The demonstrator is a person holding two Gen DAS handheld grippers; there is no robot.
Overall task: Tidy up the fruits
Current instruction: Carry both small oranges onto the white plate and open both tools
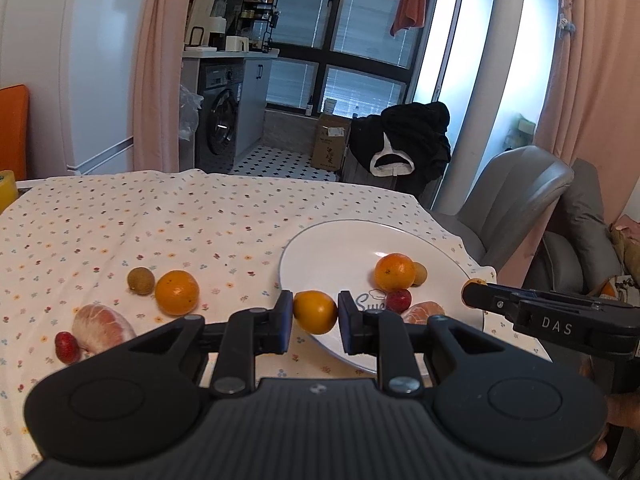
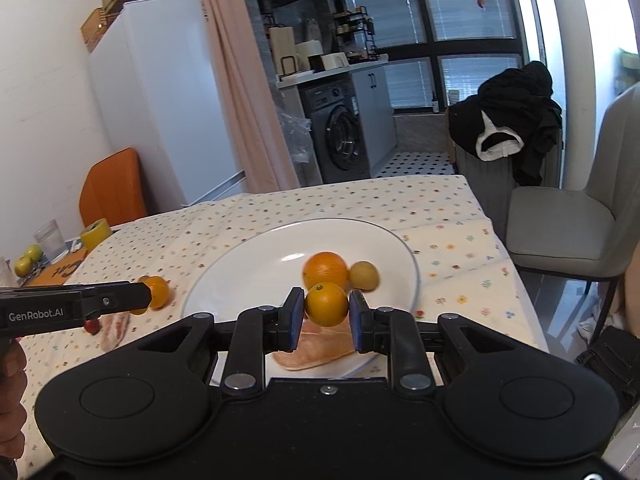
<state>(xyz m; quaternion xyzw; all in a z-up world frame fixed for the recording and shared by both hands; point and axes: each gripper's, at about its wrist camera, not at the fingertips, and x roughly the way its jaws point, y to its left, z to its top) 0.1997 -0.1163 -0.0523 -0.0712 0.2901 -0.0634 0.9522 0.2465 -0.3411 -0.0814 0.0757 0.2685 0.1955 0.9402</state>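
Both your fingers are clamped on an orange, the left orange [image 1: 315,312] at the plate's [image 1: 320,256] near rim, the right orange [image 2: 327,304] already over it.

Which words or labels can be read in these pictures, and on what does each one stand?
"DAS": on the right gripper, side face.
"GenRobot.AI": on the left gripper, side face.
"Swe", the rest hidden: printed on the plate.
"Cat", seen turned round and partly cut off: on an orange mat.
The label on the cardboard box is too small to read.
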